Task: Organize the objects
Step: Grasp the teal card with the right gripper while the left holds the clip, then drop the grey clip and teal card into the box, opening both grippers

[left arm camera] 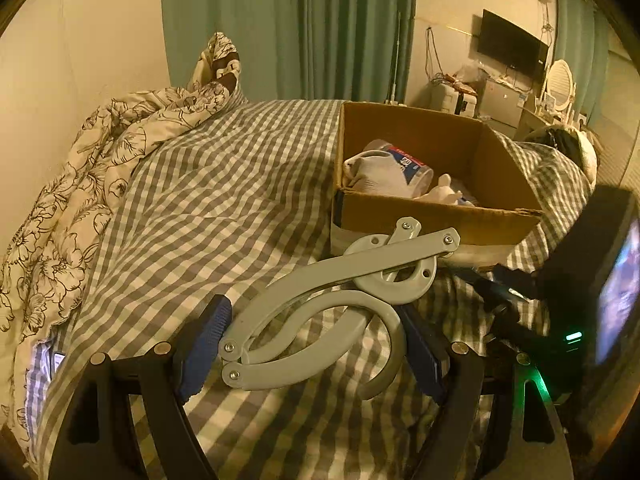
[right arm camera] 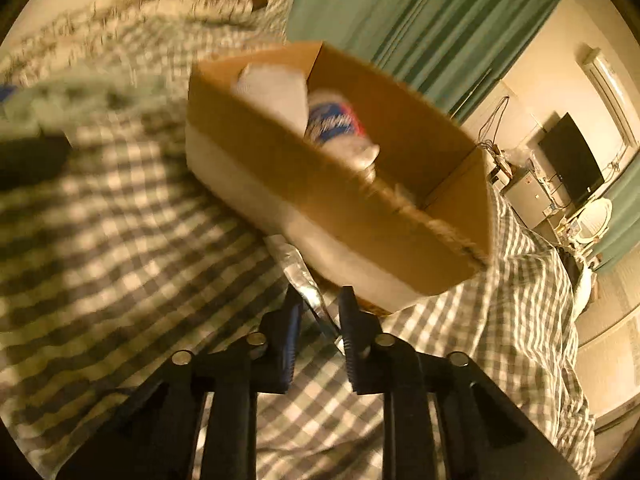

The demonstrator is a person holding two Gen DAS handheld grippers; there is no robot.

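On the checked bedsheet (left arm camera: 224, 200), the left gripper (left arm camera: 312, 344) spreads its fingers wide around a grey folding hanger (left arm camera: 320, 312) lying beside the cardboard box (left arm camera: 436, 220). The right gripper (right arm camera: 320, 332) pinches a silvery foil wrapper (right arm camera: 302, 276) just before that box.

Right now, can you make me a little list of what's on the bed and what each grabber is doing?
surface: checkered bedsheet
box: open cardboard box on the sheet
inside box: white cloth, a can with a blue and red label, a small white toy
left gripper: open, fingers either side of a grey folding hanger
right gripper: shut on a silvery packet, near the box; view blurred
also there: flowered quilt
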